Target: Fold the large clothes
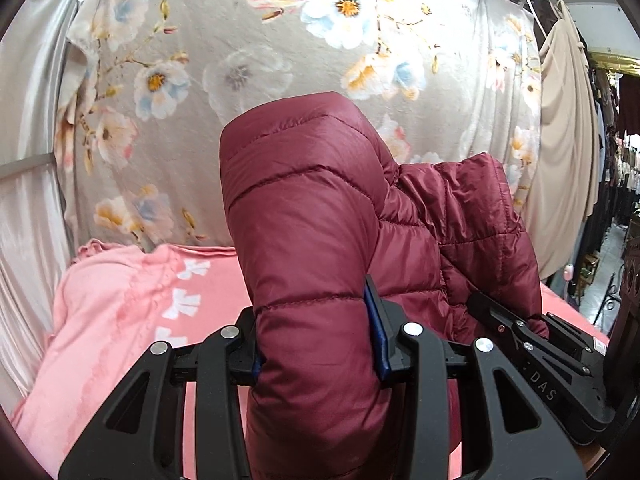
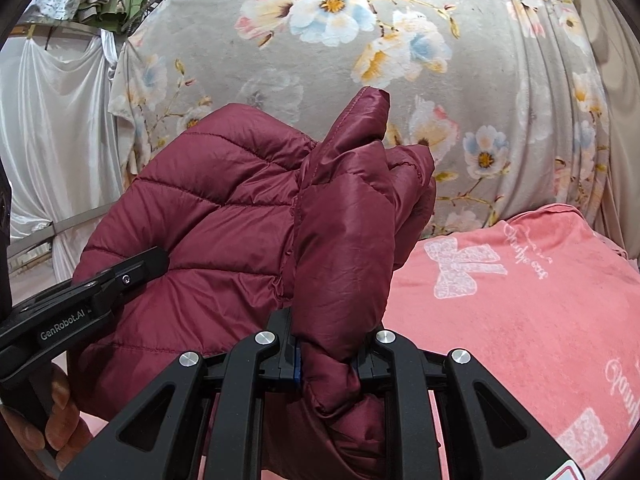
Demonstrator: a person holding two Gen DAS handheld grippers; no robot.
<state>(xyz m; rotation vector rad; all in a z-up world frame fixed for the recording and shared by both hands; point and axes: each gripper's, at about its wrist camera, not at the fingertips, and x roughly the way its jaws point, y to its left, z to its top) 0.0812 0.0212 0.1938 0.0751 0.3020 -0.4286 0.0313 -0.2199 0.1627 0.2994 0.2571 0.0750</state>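
- Left gripper (image 1: 316, 332): black two-finger jaws with blue pads, clamped on a thick padded fold of the maroon quilted puffer jacket (image 1: 320, 208); the fold fills the gap between the jaws
- Right gripper (image 2: 328, 354): same black build, jaws drawn close together and pinching a thinner bunched edge of the jacket (image 2: 240, 220)
- The two grippers sit close side by side, and each shows in the other's view: the right one at the lower right of the left wrist camera, the left one at the lower left of the right wrist camera, where the person's hand (image 2: 52, 420) holds its handle
- Jacket location: held off the surface between both grippers, above the pink blanket with white bow prints (image 1: 120, 320) and in front of the grey floral hanging cloth (image 1: 280, 60)
- Step in hand, by judgement: carrying a gathered portion over to lay a fold
- Procedure: keep both grips firm, since the shell fabric looks slippery; keep both held edges level; lower together so the padding lies flat without trapped bulges
- Readable writing: "GenRobot.AI" on the left gripper body; "DAS" on the right gripper body
- Cursive white script on the pink blanket is not legible
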